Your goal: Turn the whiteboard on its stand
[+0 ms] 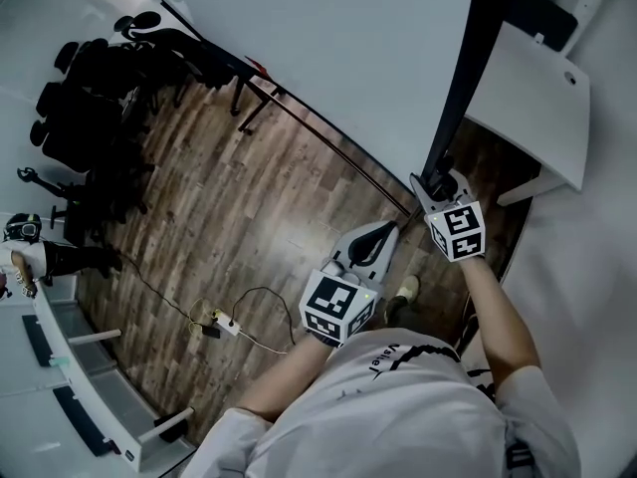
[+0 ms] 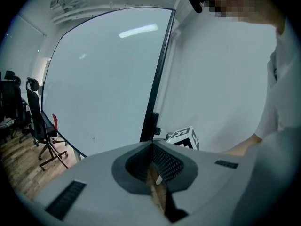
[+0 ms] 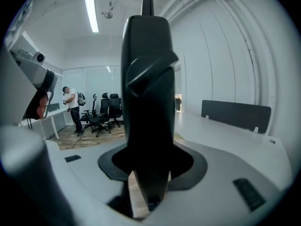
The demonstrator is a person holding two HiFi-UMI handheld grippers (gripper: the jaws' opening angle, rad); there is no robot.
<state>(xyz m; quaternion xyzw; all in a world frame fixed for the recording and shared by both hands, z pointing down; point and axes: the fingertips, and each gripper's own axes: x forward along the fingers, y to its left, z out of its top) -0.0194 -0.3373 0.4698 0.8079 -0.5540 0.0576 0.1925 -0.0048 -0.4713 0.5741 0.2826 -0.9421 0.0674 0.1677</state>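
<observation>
Whiteboard [image 1: 328, 38]: stands upright on its stand, with its black end post [image 1: 463, 78] nearest the person. Left gripper [image 1: 381, 232]: jaws together, empty, just short of the whiteboard's lower edge. Right gripper [image 1: 435, 192]: jaws spread wide, closed around the black knob [image 3: 148, 102] on the whiteboard's post. White worktop [image 1: 528, 98]: behind the whiteboard. Office chairs [image 1: 90, 98]: off its far end.

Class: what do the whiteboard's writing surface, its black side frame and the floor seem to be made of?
Writing surface: glossy white coated panel, judging by the bright glare streak.
Black side frame: matte black, probably painted metal or plastic.
Floor: brown planks with grain and seams, wood or laminate.
</observation>
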